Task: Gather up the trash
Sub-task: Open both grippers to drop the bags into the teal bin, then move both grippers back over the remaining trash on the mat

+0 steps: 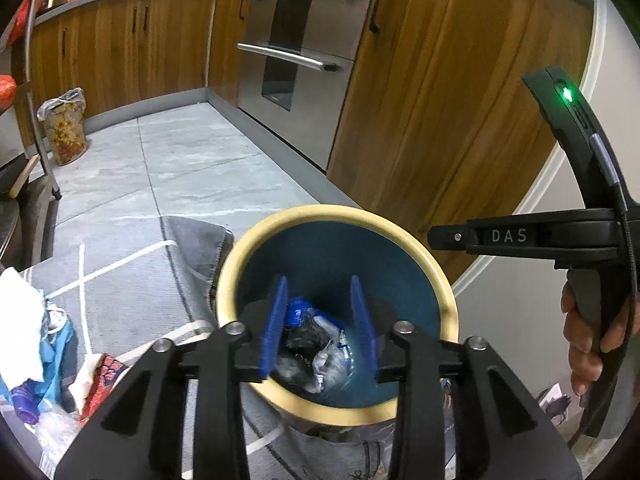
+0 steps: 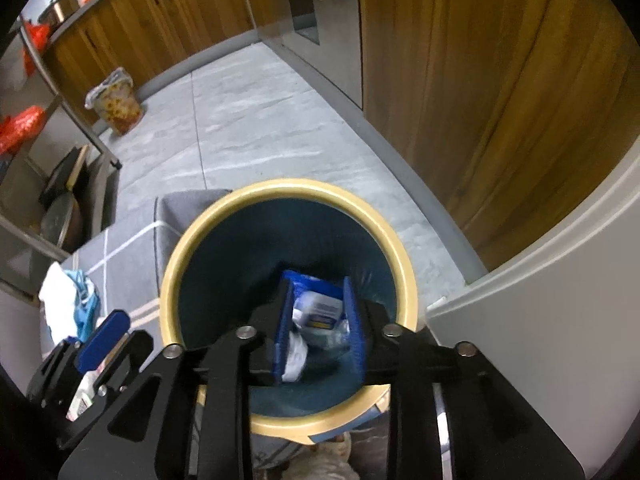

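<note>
Left wrist view: left gripper [image 1: 320, 328] hangs over the mouth of the bin [image 1: 450, 300] at lower centre, jaws spread with nothing pinched — crumpled wrappers [image 1: 316, 350] lie at the bottom, seen through the gap. Judgement: both tools sit above the opening so that released items fall straight in.

Right wrist view: right gripper [image 2: 318, 330] is likewise over the bin [image 2: 406, 280], pitched more steeply downward; its blue pads [image 2: 354, 328] are parted. A blue-and-white packet [image 2: 316, 306] shows between them, a little blurred, apparently loose inside the bin rather than clamped.

More trash [image 1: 48, 360] — white tissue, blue plastic, a red wrapper — waits on the grey rug [image 1: 132, 292] at lower left. A hand [image 1: 588, 344] at the right edge grips the right tool's handle.

Collection looks part done.
</note>
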